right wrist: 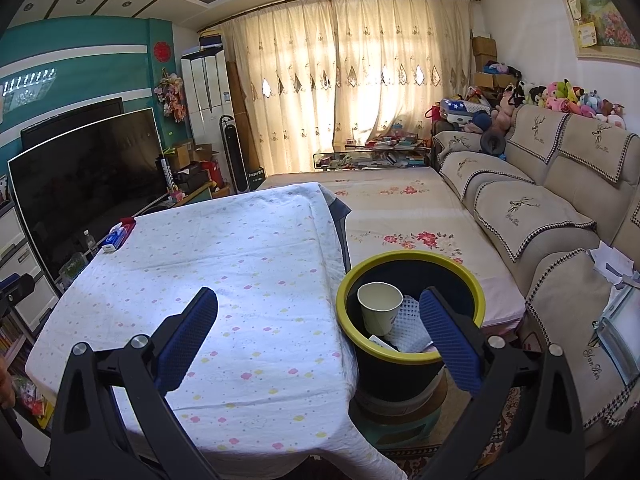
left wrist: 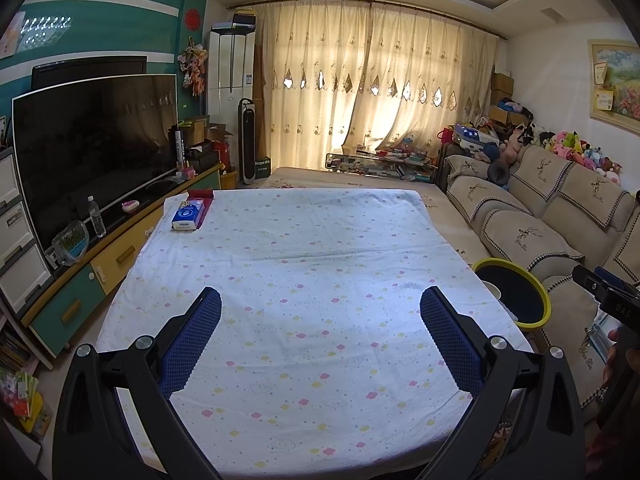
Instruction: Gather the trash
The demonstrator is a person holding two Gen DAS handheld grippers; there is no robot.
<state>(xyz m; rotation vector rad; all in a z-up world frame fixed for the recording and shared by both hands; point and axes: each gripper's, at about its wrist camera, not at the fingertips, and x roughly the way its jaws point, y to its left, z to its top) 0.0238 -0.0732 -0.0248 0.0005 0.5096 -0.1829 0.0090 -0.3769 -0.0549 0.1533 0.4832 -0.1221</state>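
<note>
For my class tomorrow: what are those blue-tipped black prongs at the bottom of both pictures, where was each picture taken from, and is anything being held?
They are hand-held grippers, one per hand, each carrying a camera that looks along its fingers. The left gripper sees the cloth-covered table with a tissue pack. The right gripper hangs by the bin, which holds a paper cup. Both are open, holding nothing.
</note>
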